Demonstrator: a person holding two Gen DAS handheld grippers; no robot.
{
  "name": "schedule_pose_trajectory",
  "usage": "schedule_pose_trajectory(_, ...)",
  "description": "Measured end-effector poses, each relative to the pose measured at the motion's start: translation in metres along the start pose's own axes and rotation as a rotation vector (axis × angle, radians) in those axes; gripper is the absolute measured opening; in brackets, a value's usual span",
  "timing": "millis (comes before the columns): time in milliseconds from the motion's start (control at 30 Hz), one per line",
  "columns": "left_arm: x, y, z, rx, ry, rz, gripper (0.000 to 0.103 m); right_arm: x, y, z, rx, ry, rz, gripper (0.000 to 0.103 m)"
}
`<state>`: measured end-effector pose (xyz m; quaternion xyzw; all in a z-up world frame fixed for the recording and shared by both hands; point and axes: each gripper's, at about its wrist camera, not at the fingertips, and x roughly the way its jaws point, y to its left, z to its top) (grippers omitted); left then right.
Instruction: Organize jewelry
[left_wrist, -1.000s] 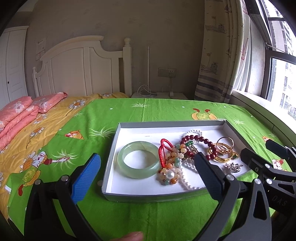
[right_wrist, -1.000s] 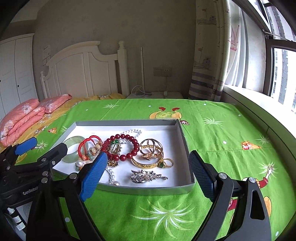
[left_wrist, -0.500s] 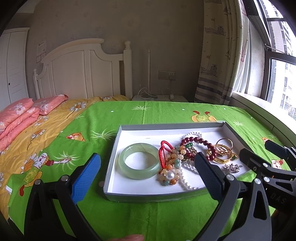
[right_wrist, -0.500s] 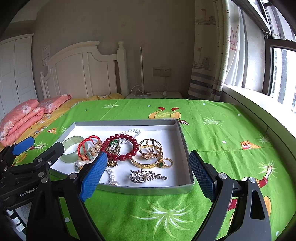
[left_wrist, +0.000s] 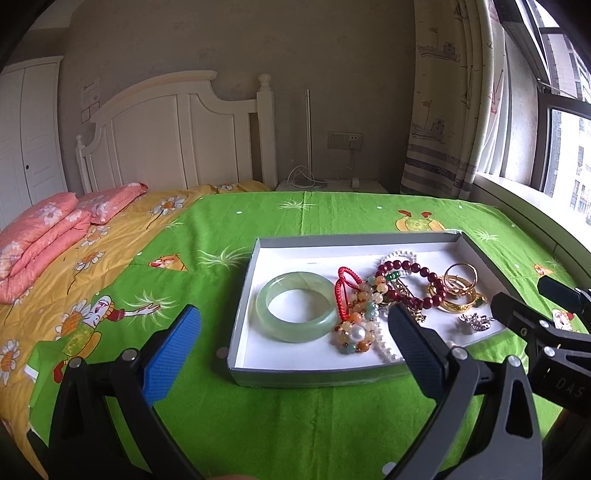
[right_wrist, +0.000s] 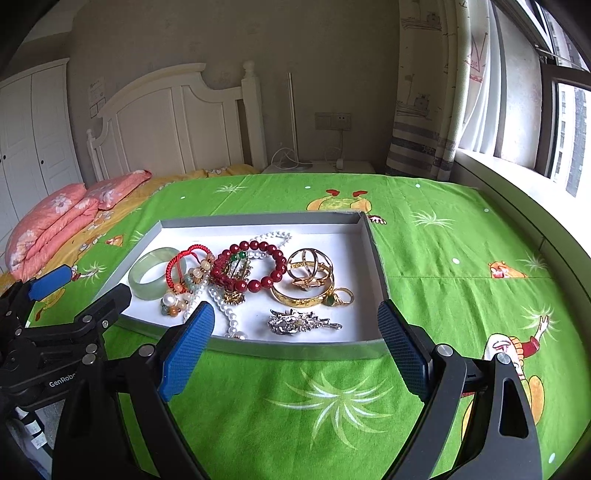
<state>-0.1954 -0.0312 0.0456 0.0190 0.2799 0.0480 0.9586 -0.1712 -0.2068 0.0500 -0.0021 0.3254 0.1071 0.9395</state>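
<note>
A tray (right_wrist: 295, 350) is set on the bed (right_wrist: 443, 229); the bangle (right_wrist: 153, 272) lies at its left. The brooch (right_wrist: 301, 322) lies lower centre, below the rings (right_wrist: 310, 267).

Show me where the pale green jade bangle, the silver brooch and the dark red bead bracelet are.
pale green jade bangle (left_wrist: 295, 326): left wrist view, near rim of the ring.
silver brooch (right_wrist: 295, 322): right wrist view, middle of its body.
dark red bead bracelet (right_wrist: 266, 283): right wrist view, bead on its near arc.
</note>
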Motion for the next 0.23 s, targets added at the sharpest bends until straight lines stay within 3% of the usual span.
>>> schedule_pose_trajectory(233,-0.004,-0.009,-0.03,0.118,0.189,-0.073,0.1,0.022,0.012,-0.027,-0.11,0.259,-0.009,0.086)
